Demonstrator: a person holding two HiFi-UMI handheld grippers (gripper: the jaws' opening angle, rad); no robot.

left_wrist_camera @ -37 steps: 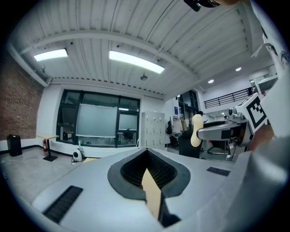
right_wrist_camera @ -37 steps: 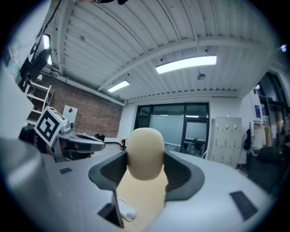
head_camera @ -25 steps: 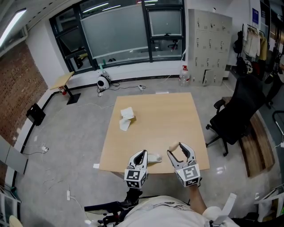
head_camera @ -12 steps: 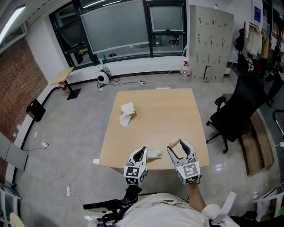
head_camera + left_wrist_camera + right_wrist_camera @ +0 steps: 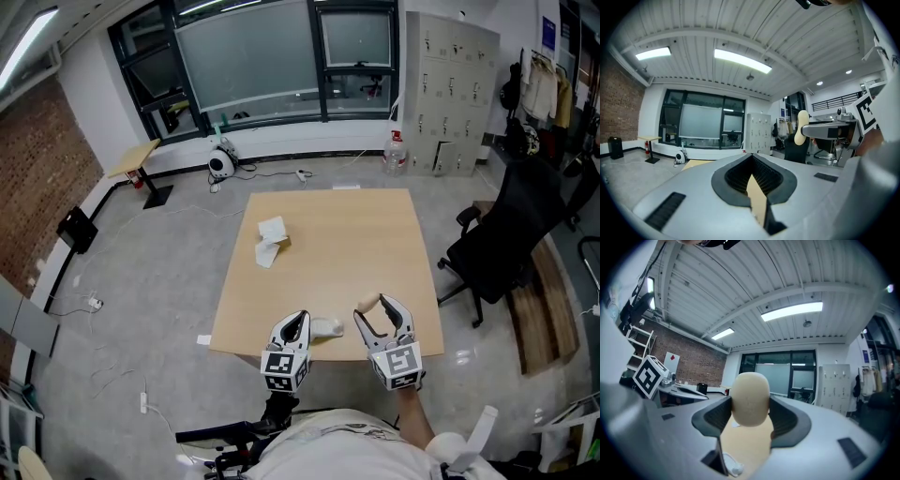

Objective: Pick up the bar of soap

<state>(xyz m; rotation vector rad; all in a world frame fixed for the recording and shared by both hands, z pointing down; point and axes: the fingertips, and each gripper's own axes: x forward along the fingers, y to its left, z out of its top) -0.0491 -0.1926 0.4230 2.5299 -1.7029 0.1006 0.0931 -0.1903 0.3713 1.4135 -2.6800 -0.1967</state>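
Observation:
The bar of soap (image 5: pixel 750 399) is a cream oval held upright between the pads of my right gripper (image 5: pixel 751 405), which is shut on it. In the head view the soap (image 5: pixel 371 304) sits in that gripper (image 5: pixel 374 308), just above the wooden table's (image 5: pixel 347 234) front edge. From the left gripper view it shows at the right as a pale oval (image 5: pixel 801 127). My left gripper (image 5: pixel 300 322) hovers at the front edge to the left. Its jaws meet with nothing in them (image 5: pixel 751 156).
A small white wrapper (image 5: pixel 326 328) lies on the table between the two grippers. Crumpled white paper with a small box (image 5: pixel 272 242) rests at the table's left middle. A black office chair (image 5: pixel 502 234) stands to the right of the table.
The head camera has shifted slightly. Both grippers keep their places, and the soap stays held in the right one.

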